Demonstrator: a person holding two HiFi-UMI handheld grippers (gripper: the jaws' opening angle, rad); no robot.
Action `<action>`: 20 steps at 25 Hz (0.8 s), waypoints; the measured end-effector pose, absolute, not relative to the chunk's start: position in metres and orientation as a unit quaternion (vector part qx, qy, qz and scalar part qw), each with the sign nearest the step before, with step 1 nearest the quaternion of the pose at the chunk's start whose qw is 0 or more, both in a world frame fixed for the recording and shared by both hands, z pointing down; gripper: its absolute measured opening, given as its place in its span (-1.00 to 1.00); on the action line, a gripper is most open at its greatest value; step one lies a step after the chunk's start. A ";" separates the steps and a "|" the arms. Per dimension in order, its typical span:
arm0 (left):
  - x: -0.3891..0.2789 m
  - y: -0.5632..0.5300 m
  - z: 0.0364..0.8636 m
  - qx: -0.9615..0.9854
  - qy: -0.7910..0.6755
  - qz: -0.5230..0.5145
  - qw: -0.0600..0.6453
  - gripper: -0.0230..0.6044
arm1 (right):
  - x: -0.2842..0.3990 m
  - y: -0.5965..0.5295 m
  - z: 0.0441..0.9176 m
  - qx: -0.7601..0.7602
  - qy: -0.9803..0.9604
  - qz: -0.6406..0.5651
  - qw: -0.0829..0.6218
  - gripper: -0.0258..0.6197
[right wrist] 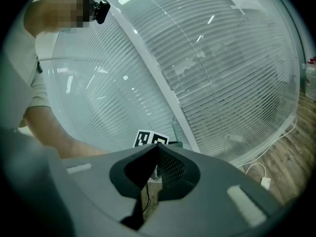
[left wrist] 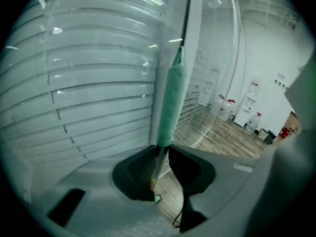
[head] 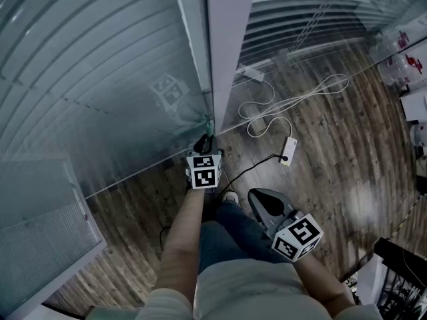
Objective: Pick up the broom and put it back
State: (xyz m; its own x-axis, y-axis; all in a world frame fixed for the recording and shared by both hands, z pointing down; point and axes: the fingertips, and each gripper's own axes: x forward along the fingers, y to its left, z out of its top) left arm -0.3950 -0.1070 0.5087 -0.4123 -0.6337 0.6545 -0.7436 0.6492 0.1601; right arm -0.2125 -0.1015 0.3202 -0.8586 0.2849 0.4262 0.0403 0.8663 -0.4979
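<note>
Slatted blinds behind a glass wall are filling most of the scene, with a white post dividing the panes and a wooden floor running away from its foot. The broom is standing almost upright right against that post, its green sleeve and dark pole rising along it. The left claw is clamping the pole just below the sleeve, both pads pressing on it. In the head view this claw is sitting at the base of the post, close to the glass. The brush end is not showing in any view.

The right claw is hanging back from the post, on the person's side, tips together and gripping nothing.

Further out from the post, a white cable and a power strip are lying on the floor.

The pick-up is looking done. What seems left is leaning the broom at the post, letting go and backing off.
</note>
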 end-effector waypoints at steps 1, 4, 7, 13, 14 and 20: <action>-0.397 -0.109 0.509 0.411 -0.836 0.078 0.354 -0.66 | -0.213 -0.102 0.320 -0.087 -0.933 0.244 0.251 -0.90; -0.397 -0.115 0.513 0.411 -0.834 0.075 0.361 -0.65 | -0.216 -0.103 0.320 -0.088 -0.933 0.246 0.249 -0.90; -0.398 -0.119 0.512 0.413 -0.835 0.072 0.357 -0.65 | -0.218 -0.102 0.319 -0.090 -0.933 0.246 0.248 -0.90; -0.397 -0.117 0.517 0.410 -0.832 0.072 0.366 -0.64 | -0.221 -0.101 0.318 -0.090 -0.933 0.245 0.248 -0.90; -0.397 -0.117 0.516 0.409 -0.832 0.072 0.367 -0.64 | -0.221 -0.101 0.318 -0.090 -0.933 0.245 0.247 -0.90; -0.402 -0.117 0.513 0.408 -0.838 0.077 0.354 -0.58 | -0.222 -0.098 0.320 -0.091 -0.933 0.248 0.244 -0.90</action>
